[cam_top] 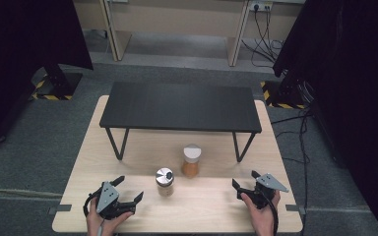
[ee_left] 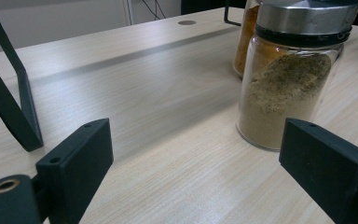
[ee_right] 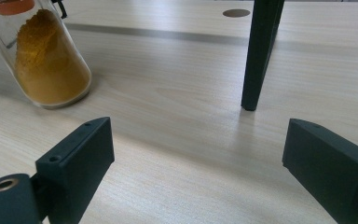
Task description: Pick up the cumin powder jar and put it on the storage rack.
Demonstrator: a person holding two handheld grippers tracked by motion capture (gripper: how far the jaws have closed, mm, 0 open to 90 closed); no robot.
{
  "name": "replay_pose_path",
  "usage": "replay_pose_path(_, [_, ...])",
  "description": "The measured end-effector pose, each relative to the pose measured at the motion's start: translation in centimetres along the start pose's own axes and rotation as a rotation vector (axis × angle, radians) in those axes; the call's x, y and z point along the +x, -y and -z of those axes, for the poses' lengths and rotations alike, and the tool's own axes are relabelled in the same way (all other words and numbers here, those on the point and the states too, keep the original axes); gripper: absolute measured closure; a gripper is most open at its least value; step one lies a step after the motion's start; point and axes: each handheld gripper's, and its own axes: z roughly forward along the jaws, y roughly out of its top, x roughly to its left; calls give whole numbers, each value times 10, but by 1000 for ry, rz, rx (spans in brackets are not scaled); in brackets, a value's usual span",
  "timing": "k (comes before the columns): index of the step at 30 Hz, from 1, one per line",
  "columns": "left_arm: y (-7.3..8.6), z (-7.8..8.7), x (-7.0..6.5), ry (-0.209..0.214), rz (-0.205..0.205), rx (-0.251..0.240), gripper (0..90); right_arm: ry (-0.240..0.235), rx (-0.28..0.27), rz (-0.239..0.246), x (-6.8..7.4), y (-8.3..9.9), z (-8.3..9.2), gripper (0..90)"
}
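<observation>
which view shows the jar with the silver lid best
The left gripper view: the silver-lid jar stands close, its tan powder clear. The high view shows it small, from above. The right gripper view catches no clear part.

Both grippers low at the near edge, jaws apart.
Left gripper (cam_top: 128, 189) held in the left hand (cam_top: 101, 219), jaws spread wide, empty. Right gripper (cam_top: 245, 179) in the right hand (cam_top: 262, 214), jaws likewise parted, gripping nothing.

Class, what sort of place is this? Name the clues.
Probably a lab or test room: dark curtains flank a wooden table, cables run to wall sockets, and hazard-striped stand bases sit on carpet.
</observation>
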Motion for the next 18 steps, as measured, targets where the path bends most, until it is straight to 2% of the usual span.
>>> replay_pose_path(18, [-1, -1, 2, 11, -2, 8, 89, 2, 6, 16, 2, -1, -1, 90])
